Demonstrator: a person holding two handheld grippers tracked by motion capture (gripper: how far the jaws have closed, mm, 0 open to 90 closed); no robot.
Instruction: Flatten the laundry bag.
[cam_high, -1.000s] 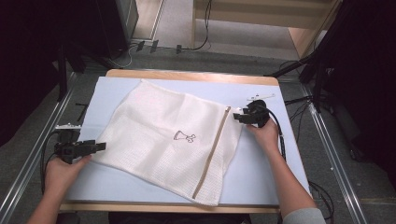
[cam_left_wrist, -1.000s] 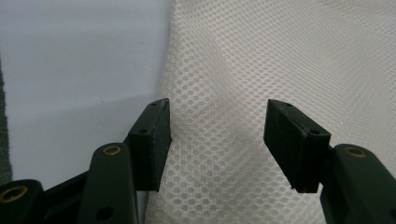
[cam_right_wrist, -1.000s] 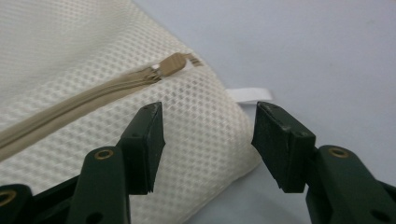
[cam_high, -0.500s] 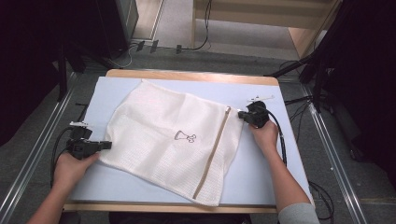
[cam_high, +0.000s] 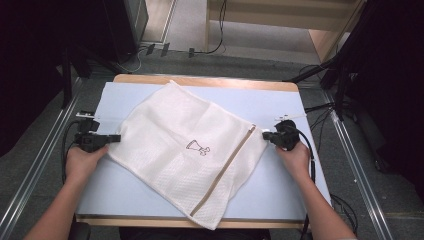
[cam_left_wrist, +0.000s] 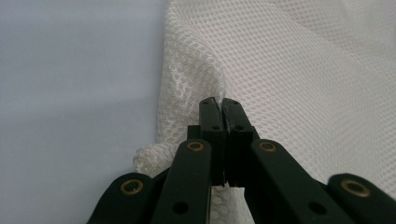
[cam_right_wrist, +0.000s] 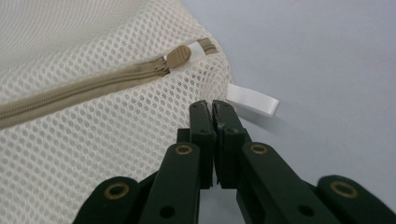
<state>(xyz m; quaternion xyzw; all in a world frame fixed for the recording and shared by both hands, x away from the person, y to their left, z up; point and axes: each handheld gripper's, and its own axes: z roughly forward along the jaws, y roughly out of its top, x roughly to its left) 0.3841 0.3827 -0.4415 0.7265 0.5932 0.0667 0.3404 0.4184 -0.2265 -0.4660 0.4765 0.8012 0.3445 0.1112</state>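
Since the earlier frames, both tools have been closing on the bag's opposite corners, and the bag (cam_high: 192, 150) is now lying a little further left on the worktop (cam_high: 125, 95), with its left corner drawn out toward the left hand (cam_high: 82, 162). The left tool (cam_high: 112, 138) is sitting at the bag's left corner in the high view. In the left gripper view, the left tool (cam_left_wrist: 219, 105) is showing its jaws pressed together, pinching a fold of the white mesh (cam_left_wrist: 289, 70) between them, with the cloth bunching up just beside the tips. The right tool (cam_high: 267, 135) is sitting at the bag's right corner, where the zip (cam_high: 227, 167) is ending. In the right gripper view, the right tool (cam_right_wrist: 211, 109) is also showing its jaws pressed together, pinching the mesh edge just below the tan zip pull (cam_right_wrist: 180, 56). A small white tab (cam_right_wrist: 252, 100) is sticking out from the bag's seam just beside the tips, lying on the pale blue surface.

The bag is lying flat and turned like a diamond in the middle of the worktop, one corner pointing to the far edge and one overhanging the near edge. A small dark print (cam_high: 197, 147) is showing near its centre. The zip is running from the right corner down toward the near corner. The right hand (cam_high: 295, 160) is resting on the worktop behind its tool, and cables are trailing from both tools.
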